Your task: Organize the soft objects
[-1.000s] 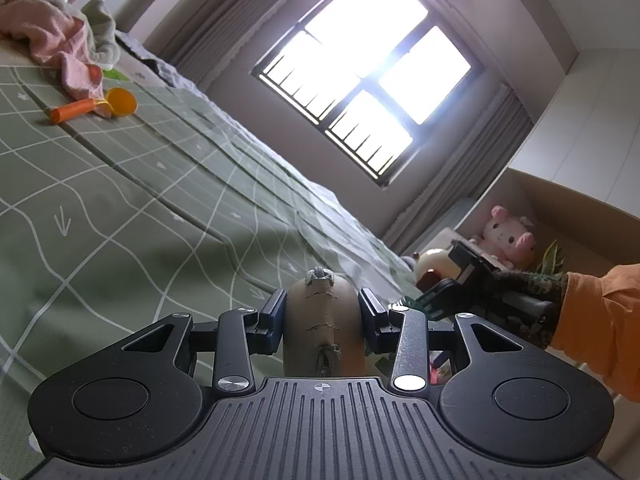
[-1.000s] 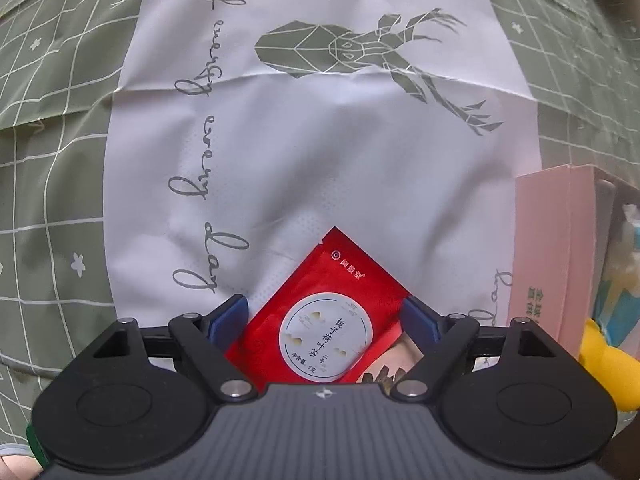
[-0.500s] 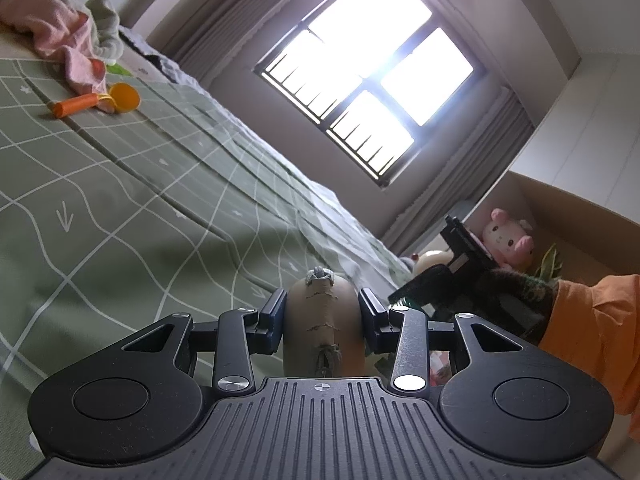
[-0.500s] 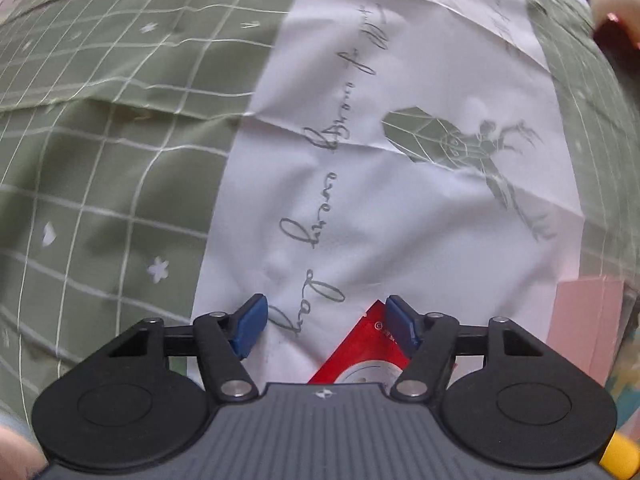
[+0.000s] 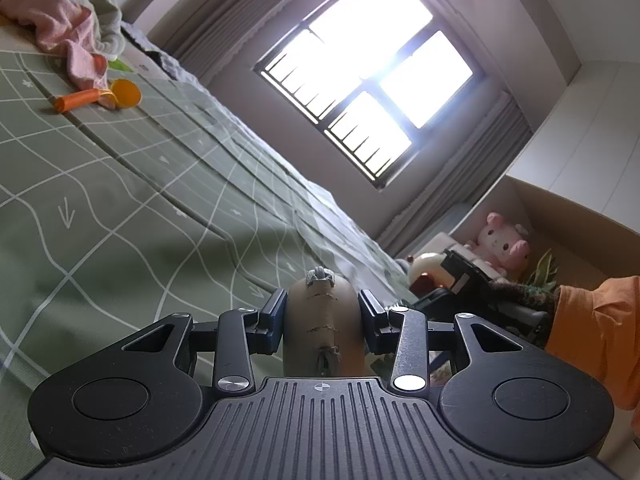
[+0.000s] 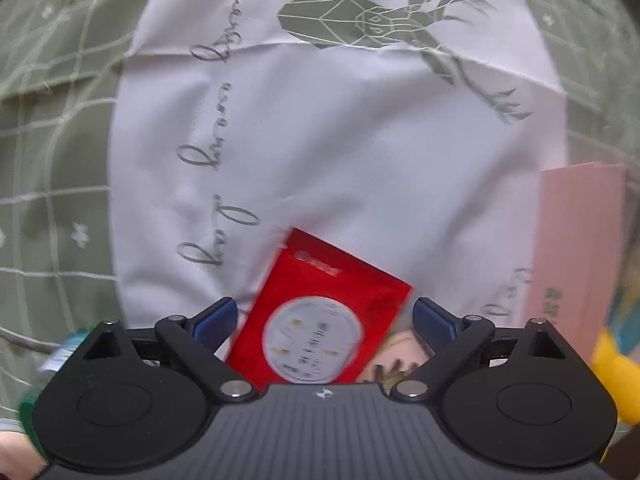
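Left gripper (image 5: pixel 322 312) clenched on a brown stuffed toy (image 5: pixel 322 328) held above the green bedspread (image 5: pixel 120 208), pink plush (image 5: pixel 502 242) in a cardboard box (image 5: pixel 568 220) far right, right gripper (image 6: pixel 323 316) spread wide over a red packet (image 6: pixel 320 312) on a white deer-print sheet (image 6: pixel 340 152), pink box (image 6: pixel 576 240) at right.

A green grid-patterned bed (image 5: pixel 120 208) was observed; pink cloth (image 5: pixel 60 28) and an orange scoop (image 5: pixel 100 96) lay on it.

Red packet (image 6: pixel 320 320): your gripper body hides its lower end; the print is too blurred to read.
Pink box (image 6: pixel 576 248): cut off at the right edge.
Brown toy (image 5: pixel 323 328): base hidden.
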{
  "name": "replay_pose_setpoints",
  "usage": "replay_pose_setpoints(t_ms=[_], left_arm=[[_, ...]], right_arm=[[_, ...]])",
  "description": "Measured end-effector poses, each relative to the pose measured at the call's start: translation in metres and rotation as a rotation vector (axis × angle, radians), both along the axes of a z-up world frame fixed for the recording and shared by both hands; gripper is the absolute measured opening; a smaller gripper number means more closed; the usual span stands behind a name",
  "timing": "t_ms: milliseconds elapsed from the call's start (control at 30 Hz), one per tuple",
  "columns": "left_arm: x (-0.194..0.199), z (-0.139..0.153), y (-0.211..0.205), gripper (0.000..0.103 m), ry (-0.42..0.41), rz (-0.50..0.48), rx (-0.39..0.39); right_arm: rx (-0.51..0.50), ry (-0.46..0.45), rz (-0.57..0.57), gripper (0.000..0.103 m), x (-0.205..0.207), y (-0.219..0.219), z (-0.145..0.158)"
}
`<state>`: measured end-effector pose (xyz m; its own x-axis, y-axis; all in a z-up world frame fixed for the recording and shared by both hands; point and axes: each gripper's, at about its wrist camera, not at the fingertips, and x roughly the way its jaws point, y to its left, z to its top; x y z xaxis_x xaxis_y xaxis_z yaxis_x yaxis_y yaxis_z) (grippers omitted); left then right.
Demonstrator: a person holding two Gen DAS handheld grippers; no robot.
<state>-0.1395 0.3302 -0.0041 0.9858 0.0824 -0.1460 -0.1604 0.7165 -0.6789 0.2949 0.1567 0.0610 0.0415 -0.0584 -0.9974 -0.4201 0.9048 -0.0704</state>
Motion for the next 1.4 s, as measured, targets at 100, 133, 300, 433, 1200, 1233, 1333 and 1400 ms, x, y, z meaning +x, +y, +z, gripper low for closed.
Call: replay_pose_setpoints(t_ms=[100, 133, 300, 433, 1200, 1233, 1333, 1400], left_arm=[[0.0, 0.002, -0.001, 0.043, 0.006, 0.012, 0.012], [0.0, 0.005, -0.002, 0.043, 0.012, 0.021, 0.02], [0.012, 0.024, -0.012, 0.043, 0.08, 0.055, 0.102], [0.031, 0.054, -0.019, 0.043, 0.1, 0.066, 0.157], [0.027, 0.067, -0.029, 0.043, 0.086, 0.109, 0.19], [0.026, 0.061, -0.025, 0.043, 0.074, 0.11, 0.172], [0.029, 0.048, -0.017, 0.043, 0.049, 0.094, 0.138], [0.031, 0.042, -0.012, 0.043, 0.044, 0.071, 0.119]], right_arm=[[0.04, -0.099, 0.12, 0.069, -0.021, 0.013, 0.016], [0.048, -0.118, 0.157, 0.058, -0.03, 0.017, 0.021], [0.199, -0.135, 0.242, 0.011, -0.051, 0.011, 0.054], [0.31, -0.178, 0.257, 0.005, -0.058, -0.014, 0.09], [-0.022, -0.095, 0.111, 0.083, -0.017, 0.016, 0.008], [-0.038, -0.097, 0.101, 0.092, -0.016, 0.017, 0.006], [-0.009, -0.064, 0.092, 0.093, -0.012, 0.016, 0.006], [0.022, -0.071, 0.099, 0.09, -0.014, 0.013, 0.009]])
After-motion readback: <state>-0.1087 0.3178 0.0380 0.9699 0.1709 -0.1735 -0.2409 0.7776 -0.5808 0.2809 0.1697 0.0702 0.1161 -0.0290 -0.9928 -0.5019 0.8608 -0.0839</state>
